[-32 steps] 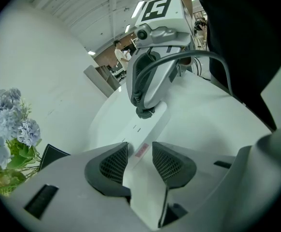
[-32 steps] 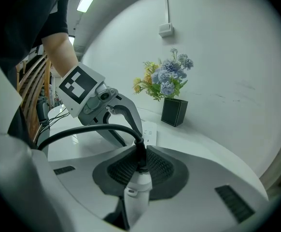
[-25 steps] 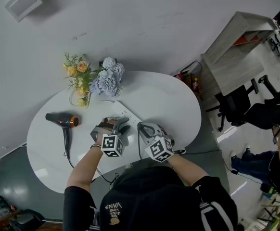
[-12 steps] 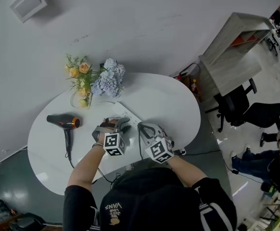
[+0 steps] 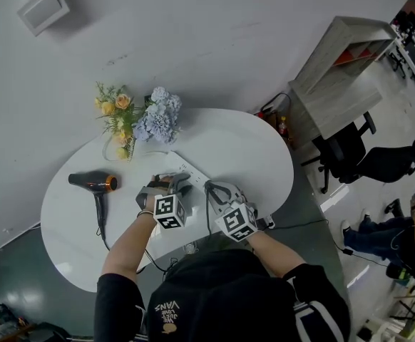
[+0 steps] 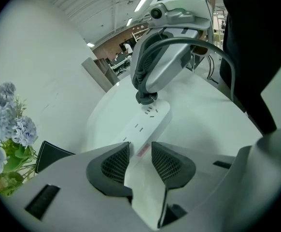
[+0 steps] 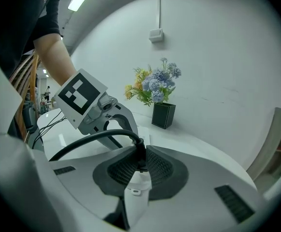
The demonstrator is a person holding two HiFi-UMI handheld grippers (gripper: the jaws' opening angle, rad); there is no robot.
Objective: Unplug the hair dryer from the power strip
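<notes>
Mid-frame on the table [image 5: 229,148], right gripper [image 7: 139,166] pinched the rigid plug [image 6: 147,97] at its neck. Left gripper [image 6: 140,156] clamped the light, probably slick power strip [image 6: 152,119], which would likely lift otherwise.

We look steeply down from the head camera, well above the white table [image 5: 229,144], with the left gripper [image 5: 173,182] and right gripper [image 5: 216,189] near mid-frame. The left gripper view sits close behind its own jaws, facing along the power strip [image 6: 150,120] to the plug [image 6: 147,98]. The right gripper view looks almost level across the table toward the wall [image 7: 217,57]. All three views share the flowers [image 7: 152,86]; each gripper view also shows the other gripper.
</notes>
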